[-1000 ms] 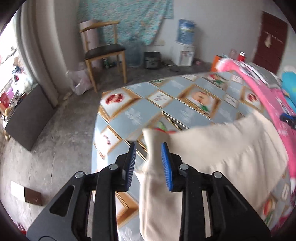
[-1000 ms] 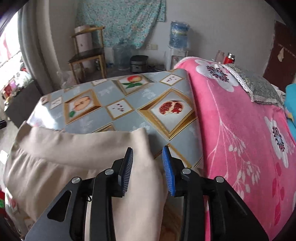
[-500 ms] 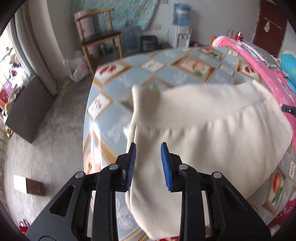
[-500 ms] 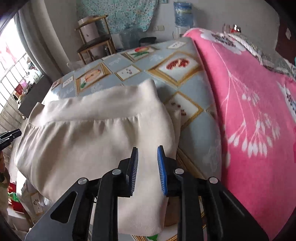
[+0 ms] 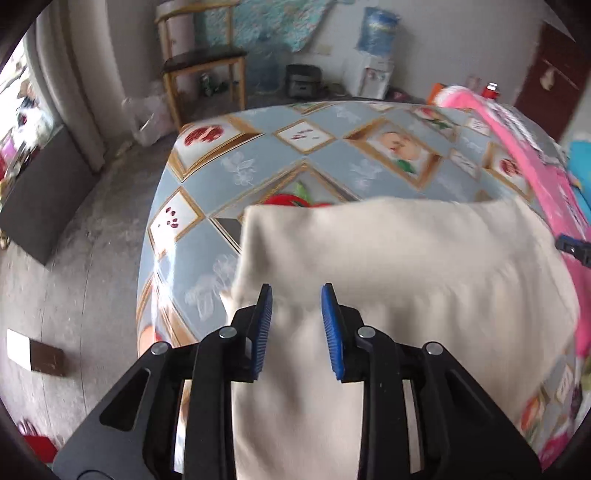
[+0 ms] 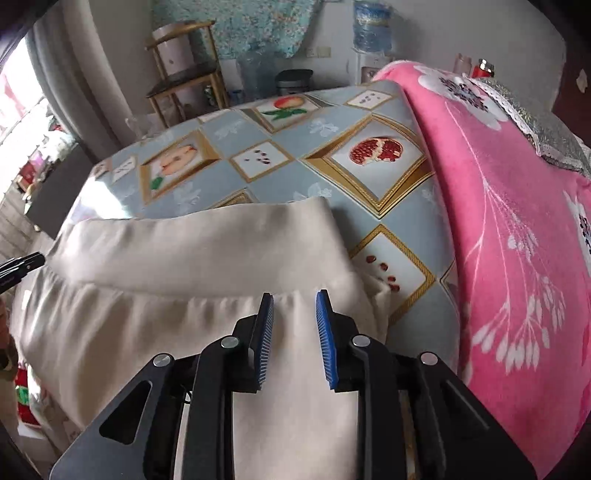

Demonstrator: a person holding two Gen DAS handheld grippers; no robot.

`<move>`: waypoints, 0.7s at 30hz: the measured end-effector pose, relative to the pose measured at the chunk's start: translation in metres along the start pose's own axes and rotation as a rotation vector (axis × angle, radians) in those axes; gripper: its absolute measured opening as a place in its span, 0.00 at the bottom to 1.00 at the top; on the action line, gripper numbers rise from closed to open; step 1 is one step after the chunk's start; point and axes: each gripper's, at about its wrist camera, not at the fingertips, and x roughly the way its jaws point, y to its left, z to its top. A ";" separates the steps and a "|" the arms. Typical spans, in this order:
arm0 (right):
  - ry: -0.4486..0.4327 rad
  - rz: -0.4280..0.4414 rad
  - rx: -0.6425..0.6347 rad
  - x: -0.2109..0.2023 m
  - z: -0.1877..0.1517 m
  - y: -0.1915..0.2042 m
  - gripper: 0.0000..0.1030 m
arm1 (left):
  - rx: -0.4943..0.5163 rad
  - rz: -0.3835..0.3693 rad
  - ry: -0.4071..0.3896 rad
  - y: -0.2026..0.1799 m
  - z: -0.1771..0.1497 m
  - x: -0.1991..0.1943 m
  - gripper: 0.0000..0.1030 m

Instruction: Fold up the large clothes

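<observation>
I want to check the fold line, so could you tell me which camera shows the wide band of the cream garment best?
The right wrist view: the cream garment is sharp there, its band and gathered seam running edge to edge. The left wrist view shows the same band, but motion-blurred.

Bench covering: blue-grey tablecloth (image 6: 314, 181) with gold-framed fruit prints. Pink floral blanket (image 6: 517, 221) lies along its right side. Against the far wall: wooden chair (image 5: 203, 62), water dispenser (image 5: 373, 70) with blue bottle, dark rice cooker (image 5: 303, 79). Patterned cloth (image 6: 258, 26) hangs on the wall.
</observation>
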 end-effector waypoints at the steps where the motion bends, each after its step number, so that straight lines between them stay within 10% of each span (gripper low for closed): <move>1: -0.012 0.026 -0.028 -0.013 -0.014 0.012 0.36 | 0.038 -0.023 -0.007 -0.012 -0.009 -0.011 0.26; 8: 0.037 0.010 -0.094 0.001 -0.097 0.039 0.42 | 0.157 0.027 0.040 -0.050 -0.075 -0.007 0.27; 12: 0.005 -0.010 -0.029 -0.019 -0.090 0.043 0.42 | 0.094 0.048 -0.008 -0.034 -0.079 -0.020 0.24; 15: -0.063 0.095 -0.090 -0.036 -0.085 0.084 0.42 | 0.077 -0.069 -0.067 -0.049 -0.078 -0.044 0.24; 21: -0.044 0.137 -0.224 0.005 -0.093 0.165 0.42 | 0.245 -0.067 -0.052 -0.124 -0.095 -0.024 0.26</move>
